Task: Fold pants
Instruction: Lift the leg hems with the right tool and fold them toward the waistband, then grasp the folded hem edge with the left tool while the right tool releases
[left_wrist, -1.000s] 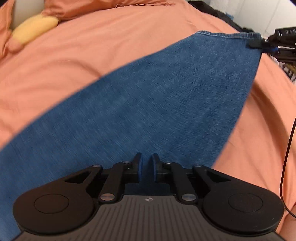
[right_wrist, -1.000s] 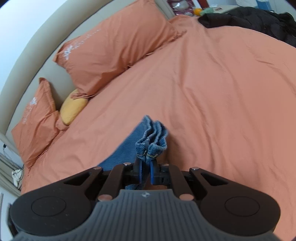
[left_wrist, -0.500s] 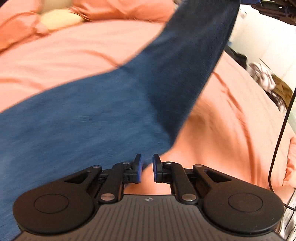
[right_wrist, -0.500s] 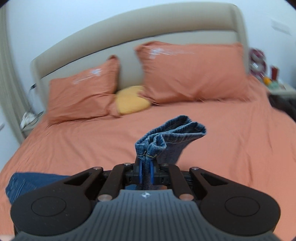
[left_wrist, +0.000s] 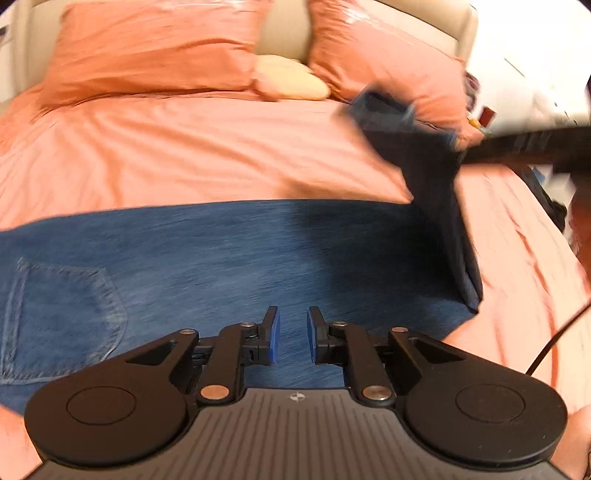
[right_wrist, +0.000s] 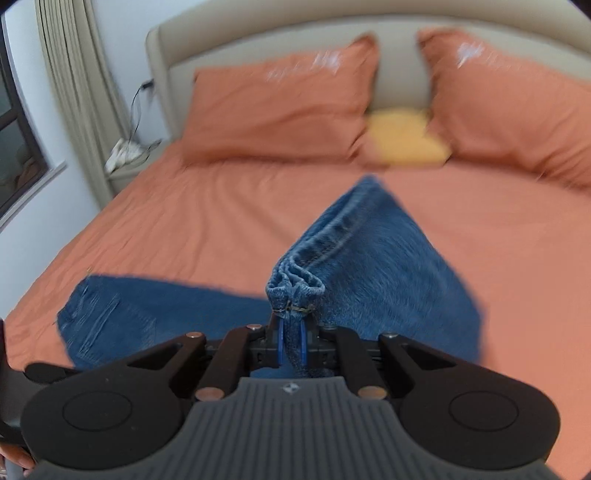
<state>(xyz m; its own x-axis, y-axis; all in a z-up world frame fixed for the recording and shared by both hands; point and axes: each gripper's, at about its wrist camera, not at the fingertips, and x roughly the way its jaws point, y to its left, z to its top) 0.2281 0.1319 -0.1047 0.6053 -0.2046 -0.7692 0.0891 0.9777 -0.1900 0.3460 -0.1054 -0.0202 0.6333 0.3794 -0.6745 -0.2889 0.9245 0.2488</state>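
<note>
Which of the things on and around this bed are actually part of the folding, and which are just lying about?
Part of the job:
- jeans, hem end lifted
- right gripper, clamped on the bunched hem
- left gripper, jaws just opening, nothing between them
- bed sheet, the folding surface

Just lying about:
- orange pillows
- yellow cushion
- curtain

Both cameras sit just behind their own tongs and look down at a slant toward the headboard (right_wrist: 399, 55). The left wrist view rides low and close over the pants (left_wrist: 229, 258), headboard (left_wrist: 284, 33) far at the top. The right wrist view sits higher and farther back from the headboard. Both share the headboard, the yellow cushion (left_wrist: 291, 77) (right_wrist: 406, 142) below it, and the pants (right_wrist: 388, 266).
</note>
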